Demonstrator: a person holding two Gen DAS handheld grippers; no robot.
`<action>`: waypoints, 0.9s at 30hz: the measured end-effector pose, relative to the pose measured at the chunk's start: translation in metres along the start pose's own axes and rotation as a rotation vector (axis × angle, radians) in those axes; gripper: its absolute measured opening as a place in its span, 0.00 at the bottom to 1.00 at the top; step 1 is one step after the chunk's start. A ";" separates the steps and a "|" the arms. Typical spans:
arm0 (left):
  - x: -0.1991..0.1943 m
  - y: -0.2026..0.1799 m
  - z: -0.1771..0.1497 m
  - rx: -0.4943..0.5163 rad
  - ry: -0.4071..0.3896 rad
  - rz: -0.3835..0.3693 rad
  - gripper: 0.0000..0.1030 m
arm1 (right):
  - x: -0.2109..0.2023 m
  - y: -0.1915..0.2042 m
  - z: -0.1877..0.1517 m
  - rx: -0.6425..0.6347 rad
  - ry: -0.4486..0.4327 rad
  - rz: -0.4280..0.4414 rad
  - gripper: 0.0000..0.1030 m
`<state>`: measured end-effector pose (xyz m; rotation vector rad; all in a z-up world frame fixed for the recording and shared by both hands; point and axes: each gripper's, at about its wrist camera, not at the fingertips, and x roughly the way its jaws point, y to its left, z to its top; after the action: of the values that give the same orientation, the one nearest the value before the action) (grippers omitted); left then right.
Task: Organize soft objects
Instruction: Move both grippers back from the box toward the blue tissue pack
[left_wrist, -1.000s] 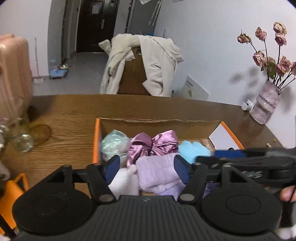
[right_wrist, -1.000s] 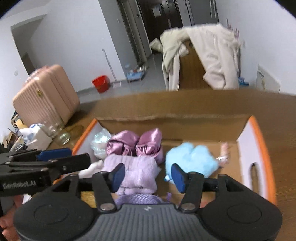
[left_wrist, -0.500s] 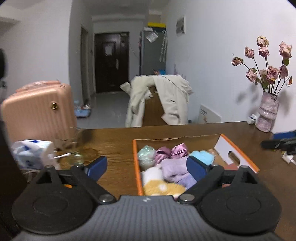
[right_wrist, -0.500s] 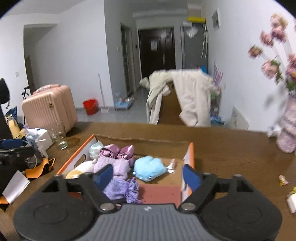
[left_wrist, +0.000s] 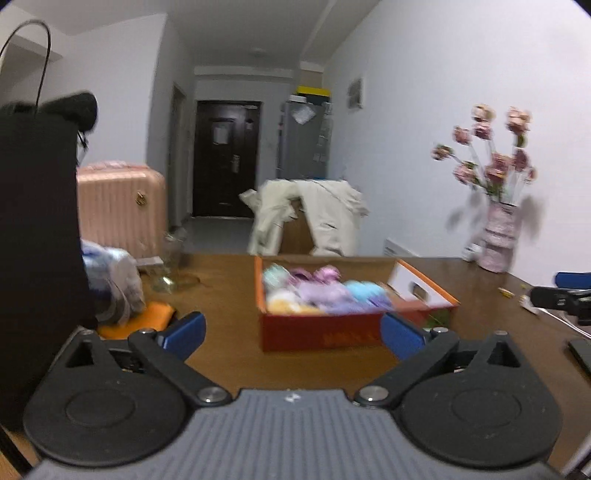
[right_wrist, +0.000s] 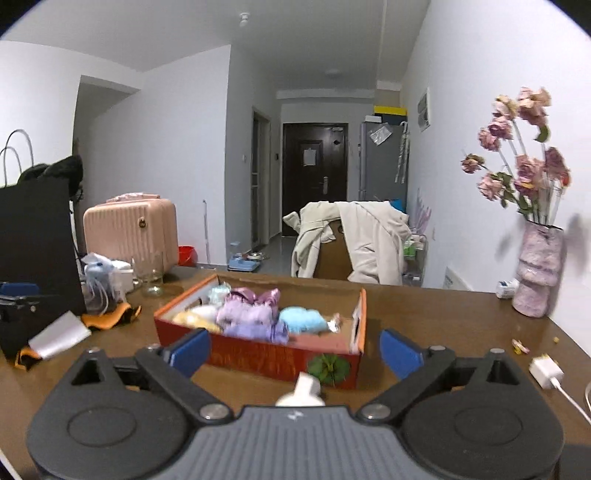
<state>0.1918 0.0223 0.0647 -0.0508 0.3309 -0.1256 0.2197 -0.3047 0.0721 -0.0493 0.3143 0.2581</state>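
**Both grippers drawn back from the box**

A second ago both tools hovered right over the orange cardboard box (right_wrist: 258, 354); now it lies well ahead of them. The left gripper (left_wrist: 291, 332) and right gripper (right_wrist: 295, 350) have just been opening and stand released, nothing between them. The pastel soft objects (right_wrist: 255, 317) lie packed inside the box, so the sorting looks finished.

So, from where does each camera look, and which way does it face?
Left wrist: sits on the left tool, faces along its open fingers across the table to the orange box; the right tool shows at the right edge.
Right wrist: sits on the right tool, fingers open, faces the same box.
Both share the box, vase, suitcase, door.
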 end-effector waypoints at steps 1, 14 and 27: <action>-0.005 -0.002 -0.007 0.007 0.009 -0.024 1.00 | -0.006 0.003 -0.009 -0.003 0.003 -0.007 0.96; -0.004 -0.039 -0.050 0.037 0.076 -0.048 1.00 | -0.034 -0.007 -0.075 0.138 0.059 -0.029 0.92; 0.079 -0.088 -0.051 0.067 0.191 -0.150 1.00 | 0.044 -0.028 -0.096 0.248 0.215 0.147 0.47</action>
<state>0.2394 -0.0766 -0.0030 0.0025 0.5135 -0.2909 0.2390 -0.3294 -0.0325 0.1931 0.5631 0.3586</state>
